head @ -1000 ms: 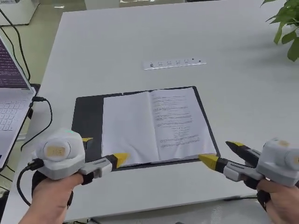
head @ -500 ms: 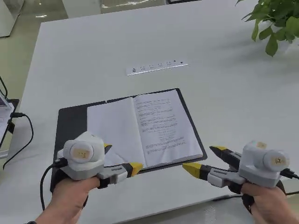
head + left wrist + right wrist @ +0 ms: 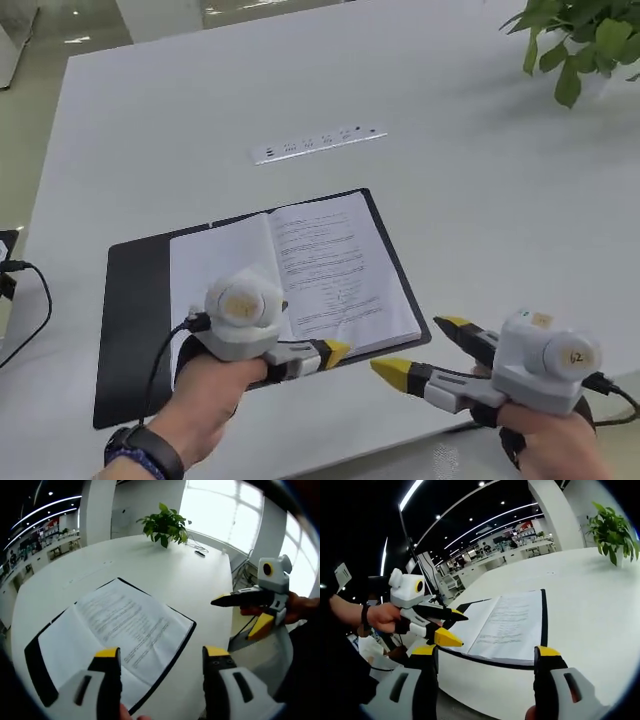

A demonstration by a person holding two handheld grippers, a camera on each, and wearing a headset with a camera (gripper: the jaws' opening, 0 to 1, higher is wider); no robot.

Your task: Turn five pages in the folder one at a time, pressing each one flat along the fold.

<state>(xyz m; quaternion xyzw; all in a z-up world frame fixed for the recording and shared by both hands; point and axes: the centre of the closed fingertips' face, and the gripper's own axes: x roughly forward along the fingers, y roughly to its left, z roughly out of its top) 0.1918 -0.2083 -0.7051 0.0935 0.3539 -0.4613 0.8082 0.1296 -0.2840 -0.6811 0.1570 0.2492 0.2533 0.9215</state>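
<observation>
Folder (image 3: 130, 330) lies open and flat on the white counter (image 3: 480, 180), close to the near edge and a little skewed. Its black cover shows as a broad band on the left and a thin border round the rest. Two sheets are spread across it: a blank page (image 3: 215, 275) on the left and a printed page (image 3: 335, 275) with lines of small text on the right. They meet at the fold (image 3: 278, 262), which runs away from the person. Both pages lie flat.

The left gripper (image 3: 161, 652) hovers over the folder's near edge, by the foot of the printed page, its yellow-tipped jaws spread apart with nothing between them. In its own view one jaw sits over the page and the other over bare counter beyond the folder's edge. Whether it touches the paper I cannot tell. The right gripper (image 3: 421, 345) is just off the folder's near right corner, over bare counter, jaws likewise wide apart and empty, pointing toward the left gripper. A left hand (image 3: 205, 395) with a dark wristband (image 3: 145, 452) holds the one, a right hand (image 3: 545, 450) the other.

Beyond the folder a slim white socket strip (image 3: 318, 143) lies on the counter. A leafy green plant (image 3: 575, 40) stands at the far right, well apart.
</observation>
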